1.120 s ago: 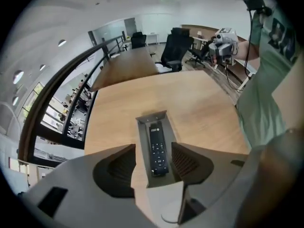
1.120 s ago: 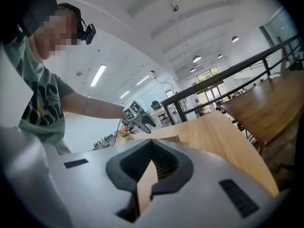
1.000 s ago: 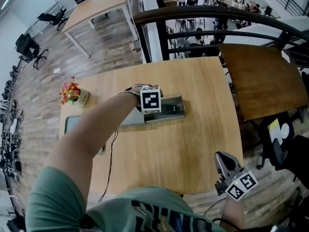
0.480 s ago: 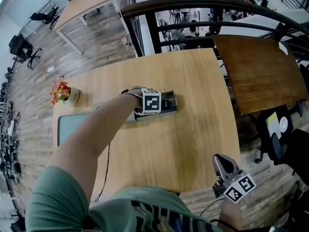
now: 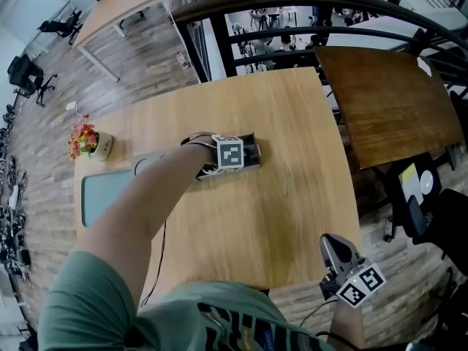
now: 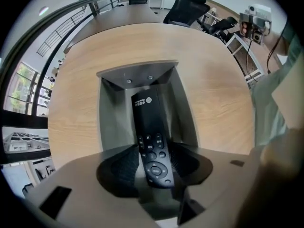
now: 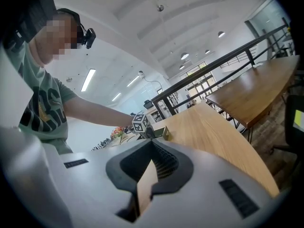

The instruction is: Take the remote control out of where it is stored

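A black remote control (image 6: 151, 141) lies lengthwise in an open grey box (image 6: 107, 120) on the wooden table (image 5: 292, 196). My left gripper (image 6: 153, 164) points straight down into the box. It is open, and the remote's button end sits between its pads with thin gaps at the sides. In the head view the left gripper's marker cube (image 5: 230, 154) covers most of the box (image 5: 253, 149), and the remote is hidden there. My right gripper (image 5: 333, 247) hangs off the table's near right edge, away from the box. Its jaws look shut with nothing held.
A small pot of flowers (image 5: 85, 141) and a flat grey-green pad (image 5: 99, 196) sit at the table's left. A thin cable (image 5: 162, 247) runs to the near edge. A darker table (image 5: 387, 101) stands to the right, and a black railing (image 5: 292, 6) runs behind.
My left gripper has come down onto the box, so its cube now hides more of it. The right gripper has barely shifted.
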Tool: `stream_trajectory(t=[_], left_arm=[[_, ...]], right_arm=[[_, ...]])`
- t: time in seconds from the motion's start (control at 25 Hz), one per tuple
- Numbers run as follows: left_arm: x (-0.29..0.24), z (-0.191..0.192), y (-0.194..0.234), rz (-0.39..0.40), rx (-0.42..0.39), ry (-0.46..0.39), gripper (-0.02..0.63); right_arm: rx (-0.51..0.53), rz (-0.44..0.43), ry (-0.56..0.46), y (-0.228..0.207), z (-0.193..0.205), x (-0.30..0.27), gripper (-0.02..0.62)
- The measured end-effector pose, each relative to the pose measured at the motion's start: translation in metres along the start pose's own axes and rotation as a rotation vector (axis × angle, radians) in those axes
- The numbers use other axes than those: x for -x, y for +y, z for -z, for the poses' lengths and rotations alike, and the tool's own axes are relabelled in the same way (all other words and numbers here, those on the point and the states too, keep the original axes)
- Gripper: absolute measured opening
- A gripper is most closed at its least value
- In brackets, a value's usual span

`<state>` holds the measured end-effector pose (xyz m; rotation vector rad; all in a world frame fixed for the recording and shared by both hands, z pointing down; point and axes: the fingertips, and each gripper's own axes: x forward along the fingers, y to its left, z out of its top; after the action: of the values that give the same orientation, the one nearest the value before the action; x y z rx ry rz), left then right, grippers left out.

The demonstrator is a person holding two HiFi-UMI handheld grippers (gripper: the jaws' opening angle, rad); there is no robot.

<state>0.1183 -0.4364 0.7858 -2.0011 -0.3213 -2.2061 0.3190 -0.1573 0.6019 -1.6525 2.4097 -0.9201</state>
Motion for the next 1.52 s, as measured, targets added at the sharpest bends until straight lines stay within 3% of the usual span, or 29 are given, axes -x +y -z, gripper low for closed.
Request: stream_trajectory(t=[0.28, 0.64, 0.88, 1.16, 1.52], left_arm=[[0.001, 0.003, -0.002, -0.008, 0.051, -0.032, 0.184], [0.050, -0.001, 0.003, -0.034, 0.203, -0.231, 0.183], [0.100, 0.024, -0.001, -0.047, 0.262, -0.360, 0.181], [0.172, 0.088, -0.018, -0.108, 0.331, -0.514, 0.181], [0.254, 0.238, -0.081, -0.268, 0.484, -0.691, 0.181]], right_arm=[[-0.001, 0.001, -0.005, 0.001, -0.002, 0.003, -0.001], [0.035, -0.028, -0.004, 0.022, -0.015, -0.010, -0.002], [0.088, -0.069, 0.003, 0.054, -0.033, -0.037, -0.002], [0.175, -0.151, 0.020, 0.109, -0.064, -0.086, -0.002], [0.262, -0.290, 0.087, 0.207, -0.078, -0.167, -0.001]])
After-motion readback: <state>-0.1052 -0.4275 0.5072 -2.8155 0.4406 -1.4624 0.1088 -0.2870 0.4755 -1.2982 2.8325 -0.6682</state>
